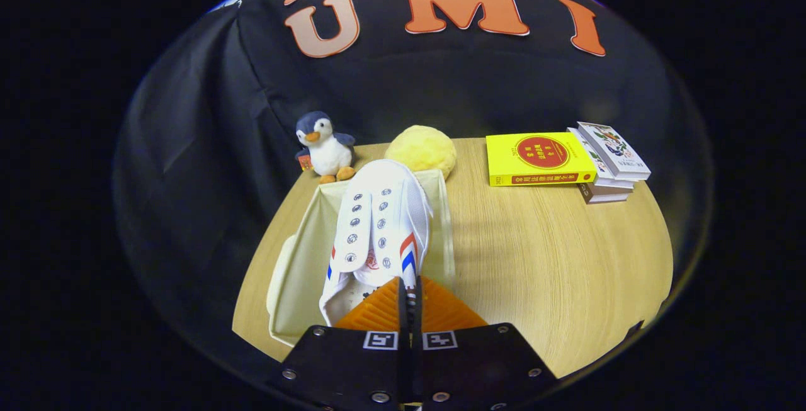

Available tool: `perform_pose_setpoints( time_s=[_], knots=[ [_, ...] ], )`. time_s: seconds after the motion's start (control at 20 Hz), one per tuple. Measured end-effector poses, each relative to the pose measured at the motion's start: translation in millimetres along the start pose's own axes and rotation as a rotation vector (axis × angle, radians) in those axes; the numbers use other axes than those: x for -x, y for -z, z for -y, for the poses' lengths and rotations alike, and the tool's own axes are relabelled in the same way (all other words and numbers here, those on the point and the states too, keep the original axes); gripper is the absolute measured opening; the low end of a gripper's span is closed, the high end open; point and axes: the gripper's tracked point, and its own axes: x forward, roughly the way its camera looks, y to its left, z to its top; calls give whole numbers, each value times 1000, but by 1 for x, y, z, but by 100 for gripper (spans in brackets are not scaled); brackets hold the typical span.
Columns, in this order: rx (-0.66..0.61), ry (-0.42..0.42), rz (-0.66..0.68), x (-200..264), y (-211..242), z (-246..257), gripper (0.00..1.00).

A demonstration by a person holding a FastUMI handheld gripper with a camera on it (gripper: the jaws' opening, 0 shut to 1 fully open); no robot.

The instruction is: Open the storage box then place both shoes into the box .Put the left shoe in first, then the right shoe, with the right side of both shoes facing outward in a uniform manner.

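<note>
White canvas shoe [381,222] hangs pinched at its heel in the closed gripper [409,301] over the open storage box [296,272] — placing is under way, and lowering it squarely inside comes next.

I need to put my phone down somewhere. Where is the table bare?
Bare wood lies between the storage box and the books, reaching the near edge. It is crowded behind the box: penguin, yellow plush. The gripper is shut on the shoe.
</note>
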Motion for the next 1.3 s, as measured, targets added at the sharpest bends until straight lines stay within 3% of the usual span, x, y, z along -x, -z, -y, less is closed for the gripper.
perform_pose_setpoints(
  time_s=[0.3,0.55,0.65,0.7,0.75,0.8,0.9,1.1,1.3],
  knots=[
    [27,128,-85,-27,20,11,0],
    [86,146,-135,-41,28,3,3],
    [103,130,-126,-39,27,-7,18],
    [114,115,-98,-37,20,-11,34],
    [114,110,-70,-37,12,-13,43],
    [106,102,-49,-29,3,-16,60],
    [86,82,-3,-17,-17,-18,76],
    [51,69,93,16,-50,-8,99],
    [35,70,196,61,-75,12,99]
  ],
)
